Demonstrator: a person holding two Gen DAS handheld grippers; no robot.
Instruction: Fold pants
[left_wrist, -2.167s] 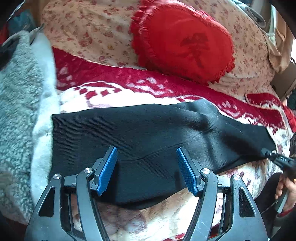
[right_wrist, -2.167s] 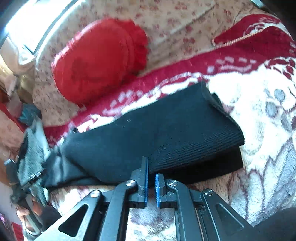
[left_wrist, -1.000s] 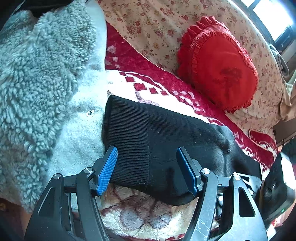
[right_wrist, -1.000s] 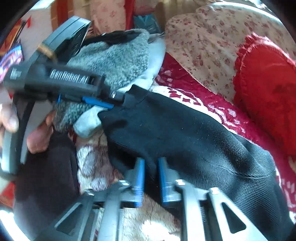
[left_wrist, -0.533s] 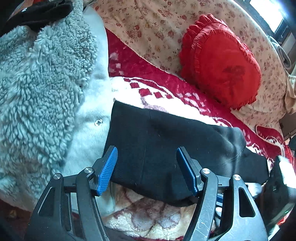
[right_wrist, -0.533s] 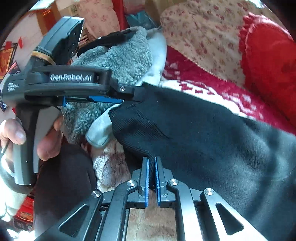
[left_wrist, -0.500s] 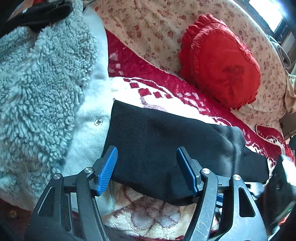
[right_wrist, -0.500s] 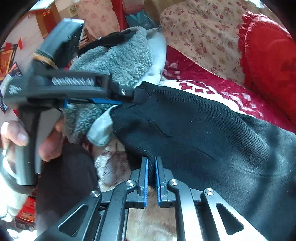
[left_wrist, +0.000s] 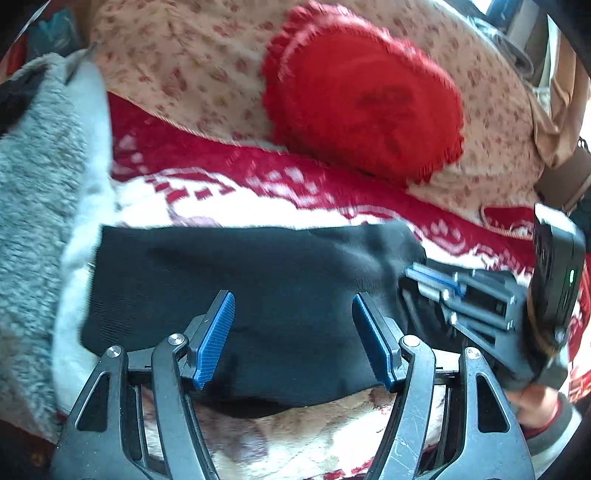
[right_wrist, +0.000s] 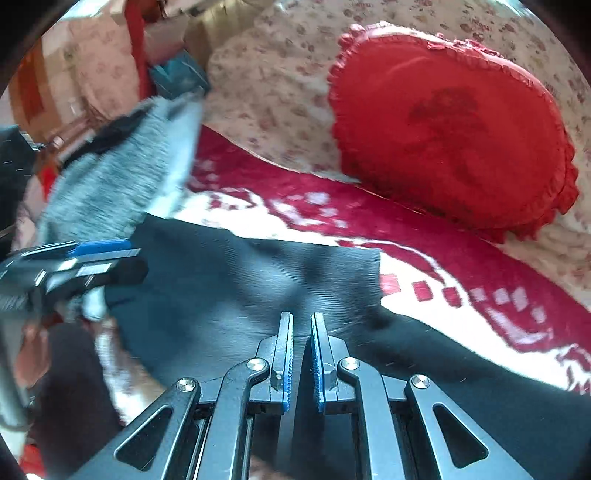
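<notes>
Crowding the pants (left_wrist: 258, 295): grey fleece (left_wrist: 33, 192), red cushion (left_wrist: 362, 99); left gripper (left_wrist: 291, 332) spread, right gripper (right_wrist: 302, 354) pinching them.

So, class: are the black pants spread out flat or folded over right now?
Folded over. The pants lie as a short doubled slab on the blanket, a second layer showing under the near edge; the right gripper pinches one end.

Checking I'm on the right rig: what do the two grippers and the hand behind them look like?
Both grippers, left and right, have black linkage arms with silver rivets and blue ribbed finger pads. From the left camera, the right unit's black body carries a small green light, and the hand wears a grey cuff edged red.
</notes>
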